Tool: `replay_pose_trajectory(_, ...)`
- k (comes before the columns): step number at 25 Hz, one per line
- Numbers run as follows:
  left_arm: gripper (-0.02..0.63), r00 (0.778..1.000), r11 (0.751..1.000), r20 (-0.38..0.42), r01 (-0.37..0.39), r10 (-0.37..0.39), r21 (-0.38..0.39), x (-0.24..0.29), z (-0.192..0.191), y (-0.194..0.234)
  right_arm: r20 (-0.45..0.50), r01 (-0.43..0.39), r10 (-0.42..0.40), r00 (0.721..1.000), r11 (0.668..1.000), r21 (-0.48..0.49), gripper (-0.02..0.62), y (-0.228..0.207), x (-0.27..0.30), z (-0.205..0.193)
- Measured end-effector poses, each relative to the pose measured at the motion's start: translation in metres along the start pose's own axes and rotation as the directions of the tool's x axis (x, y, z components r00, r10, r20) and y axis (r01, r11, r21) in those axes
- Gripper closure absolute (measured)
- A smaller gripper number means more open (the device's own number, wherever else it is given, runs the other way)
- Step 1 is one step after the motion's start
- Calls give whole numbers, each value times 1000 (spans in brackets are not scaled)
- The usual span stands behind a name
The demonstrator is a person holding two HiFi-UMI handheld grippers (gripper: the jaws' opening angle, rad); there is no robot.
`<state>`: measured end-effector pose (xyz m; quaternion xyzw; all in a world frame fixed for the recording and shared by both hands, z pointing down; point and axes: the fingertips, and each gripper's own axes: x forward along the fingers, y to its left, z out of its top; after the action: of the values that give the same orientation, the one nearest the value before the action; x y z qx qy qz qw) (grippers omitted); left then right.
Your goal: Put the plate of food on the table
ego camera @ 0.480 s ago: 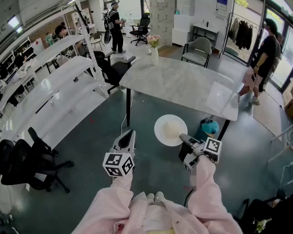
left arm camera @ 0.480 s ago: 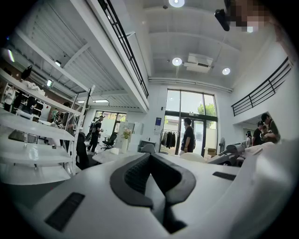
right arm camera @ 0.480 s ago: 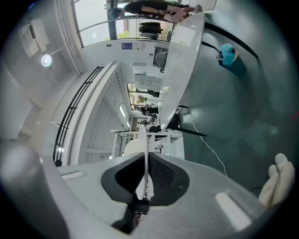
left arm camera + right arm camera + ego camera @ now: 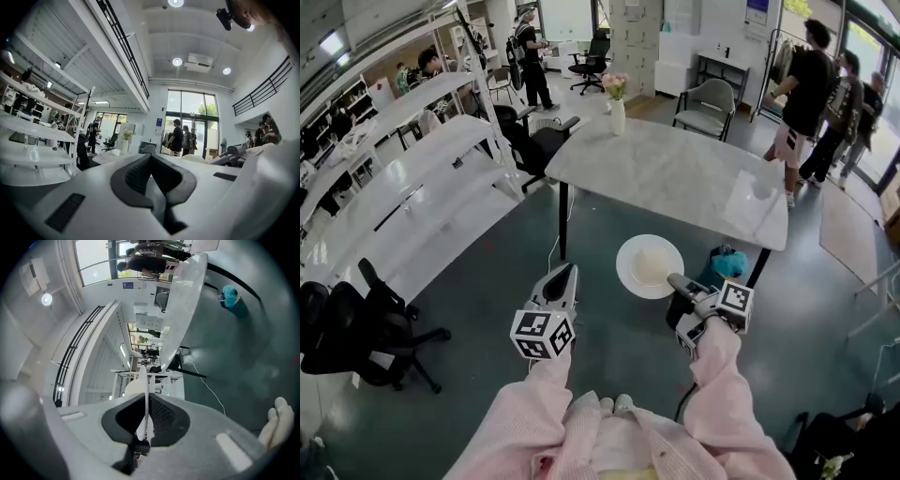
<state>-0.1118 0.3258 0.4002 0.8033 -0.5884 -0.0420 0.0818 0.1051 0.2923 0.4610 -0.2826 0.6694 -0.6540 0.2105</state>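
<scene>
A white plate [image 4: 649, 266] with a pale mound of food is held level over the floor, just short of the marble table's [image 4: 675, 173] near edge. My right gripper [image 4: 680, 284] is shut on the plate's near right rim. In the right gripper view the plate [image 4: 142, 394] shows edge-on between the jaws, with the table [image 4: 185, 301] beyond. My left gripper [image 4: 561, 279] hangs left of the plate, shut with nothing in it; its closed jaws [image 4: 154, 187] fill the left gripper view.
A white vase of flowers [image 4: 616, 101] stands at the table's far left corner. A teal bin [image 4: 727, 262] sits under the table's near right edge. White shelving [image 4: 403, 178] and black chairs [image 4: 366, 323] are at left. People [image 4: 811, 94] stand at far right.
The plate and both grippers have hardly moved. The people at the far right have walked further back and more of them have come into view.
</scene>
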Motion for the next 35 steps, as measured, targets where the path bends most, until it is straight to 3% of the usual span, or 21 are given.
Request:
replay_pose_trajectory(10, 609, 1000, 1000, 5, -23, 23, 3, 3, 0, -13, -40, -20, 19, 999, 999, -32, 574, 4, -5, 10)
replay_pose_trajectory(22, 609, 999, 999, -19, -49, 49, -4, 22, -11, -7, -64, -17, 18, 998, 1000, 6, 575, -5, 18, 28)
replay_pose_trajectory(35, 609, 999, 999, -23, -42, 42, -32, 119, -11, 47, -65, -9, 11, 998, 1000, 16, 575, -11, 105, 88)
